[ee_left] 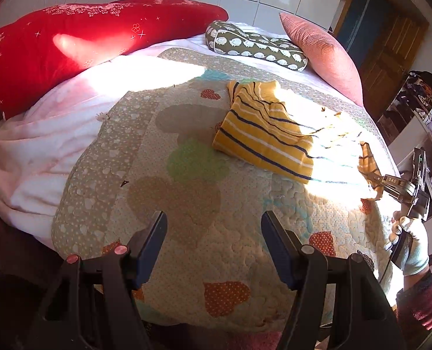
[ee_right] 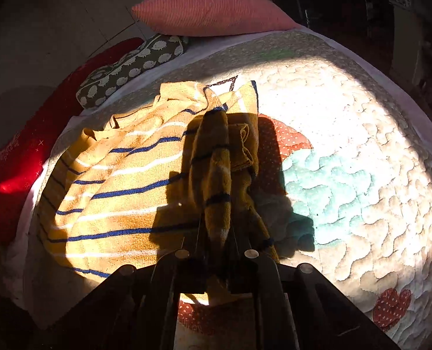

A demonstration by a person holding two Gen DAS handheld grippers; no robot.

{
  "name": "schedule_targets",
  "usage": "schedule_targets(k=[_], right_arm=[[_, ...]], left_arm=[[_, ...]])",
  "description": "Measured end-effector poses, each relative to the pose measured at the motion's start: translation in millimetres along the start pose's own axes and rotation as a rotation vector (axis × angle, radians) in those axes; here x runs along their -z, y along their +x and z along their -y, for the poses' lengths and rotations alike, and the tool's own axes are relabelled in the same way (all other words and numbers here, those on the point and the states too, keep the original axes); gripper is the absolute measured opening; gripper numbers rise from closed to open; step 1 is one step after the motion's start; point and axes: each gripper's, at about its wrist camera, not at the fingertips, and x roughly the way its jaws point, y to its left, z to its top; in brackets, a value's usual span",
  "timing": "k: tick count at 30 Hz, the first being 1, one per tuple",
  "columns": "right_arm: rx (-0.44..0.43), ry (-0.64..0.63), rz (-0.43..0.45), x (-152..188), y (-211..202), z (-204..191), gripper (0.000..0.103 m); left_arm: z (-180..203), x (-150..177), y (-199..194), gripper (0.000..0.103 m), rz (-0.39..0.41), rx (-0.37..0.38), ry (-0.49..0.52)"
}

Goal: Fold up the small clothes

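So we're at the grab-and-lift part of the fold. The yellow striped top [ee_left: 262,134] is lying crumpled on the quilt [ee_left: 186,192] in the middle of the bed, half in a hard patch of sun. Our right tool [ee_right: 216,204] is pressed together on a bunched edge of it, probably a sleeve or a side hem, and that bit of fabric is pulled up off the quilt, out toward the right edge of the bed. In the left wrist view the right tool [ee_left: 376,179] shows at the far right, in a hand [ee_left: 411,248] wearing a pale glove.

Our left tool [ee_left: 213,248] is spread, with nothing between its pads, hovering over bare quilt well short of the top.

Next move, as we read it: the left tool needs to get over to the opposite edge and pinch it, so the thing can be pulled flat before any fold. It's knit and floppy, so a one-sided tug will likely just drag the heap.

Readable writing: the right tool's body says "DAS". Nothing else is legible.
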Motion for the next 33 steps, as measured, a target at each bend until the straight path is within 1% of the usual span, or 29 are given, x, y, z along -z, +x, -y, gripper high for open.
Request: schedule_targets(k=[1,3,5,6,7,8,9,11,12,13,14,15,16,18,19,20,21,23,24,25,30,31,33], right_arm=[[0.029,0.01,0.012,-1.4,-3.5,4.9,0.006],[0.117,0.015,0.025,-4.3,-6.2,18.0,0.006],[0.251,0.022,0.01,-5.9,-1.8,34.7,0.005],[0.288,0.037,-0.001,-4.3,-0.1,44.0,0.005],[0.3,0.073,-0.011,-2.5,-1.6,56.0,0.005],[0.297,0.108,-0.003,-0.9,-8.6,63.0,0.005],[0.282,0.116,0.017,0.2,-17.6,63.8,0.006],[0.208,0.07,0.082,0.7,-41.3,49.3,0.007],[0.162,0.043,0.093,1.0,-48.7,39.7,0.016],[0.109,0.026,0.09,1.6,-52.5,32.4,0.041],[0.064,0.015,0.08,2.3,-51.7,25.3,0.055],[0.045,-0.003,0.067,2.0,-46.6,16.7,0.068],[0.047,-0.03,0.053,3.1,-39.9,8.8,0.068],[0.088,-0.091,0.024,8.0,-22.6,-7.3,0.068],[0.104,-0.112,0.003,8.6,-13.4,-12.6,0.059],[0.094,-0.118,-0.019,9.1,-6.0,-16.1,0.04],[0.077,-0.11,-0.043,10.6,1.8,-17.7,0.01],[0.082,-0.095,-0.048,9.5,3.9,-16.9,0.009],[0.107,-0.101,-0.049,8.4,2.9,-16.0,0.008],[0.145,-0.109,-0.05,7.4,2.3,-14.0,0.008],[0.272,-0.14,-0.063,5.2,2.9,-6.4,0.007],[0.277,-0.134,-0.067,4.7,2.3,-6.1,0.01],[0.241,-0.098,-0.061,2.9,-4.8,-3.3,0.012]], left_arm=[[-1.0,1.2,-1.7,0.066,0.004,-0.01,0.001],[-3.9,2.4,-2.0,0.067,0.005,-0.025,-0.004],[-6.9,3.5,0.5,0.067,-0.006,-0.027,-0.016],[-8.2,4.2,1.4,0.067,-0.009,-0.026,-0.022],[-9.1,5.1,1.9,0.067,-0.01,-0.024,-0.025],[-9.5,6.7,1.8,0.067,-0.009,-0.024,-0.022],[-9.2,7.6,2.3,0.067,-0.008,-0.027,-0.016],[-9.0,8.5,5.2,0.067,-0.011,-0.03,-0.012],[-8.9,8.7,7.2,0.067,-0.017,-0.027,-0.016],[-9.4,8.9,9.8,0.067,-0.024,-0.021,-0.022],[-10.0,9.4,11.5,0.067,-0.03,-0.017,-0.028],[-10.5,9.7,12.7,0.067,-0.035,-0.013,-0.035],[-10.9,10.1,12.8,0.067,-0.037,-0.011,-0.036],[-9.5,11.2,10.1,0.067,-0.031,-0.022,-0.023],[-9.3,11.7,7.8,0.067,-0.023,-0.038,-0.013],[-9.6,11.9,5.2,0.067,-0.012,-0.057,-0.003],[-10.8,11.7,2.3,0.067,0.0,-0.079,0.006],[-16.3,10.8,-2.2,0.067,0.022,-0.12,0.014],[-19.3,10.6,-3.3,0.067,0.03,-0.134,0.013],[-22.3,10.7,-3.6,0.067,0.032,-0.14,0.011],[-30.3,10.0,-2.0,0.067,0.029,-0.136,-0.007],[-30.0,9.9,-2.5,0.067,0.031,-0.141,-0.001],[-27.9,9.6,-5.4,0.067,0.046,-0.154,0.012]])
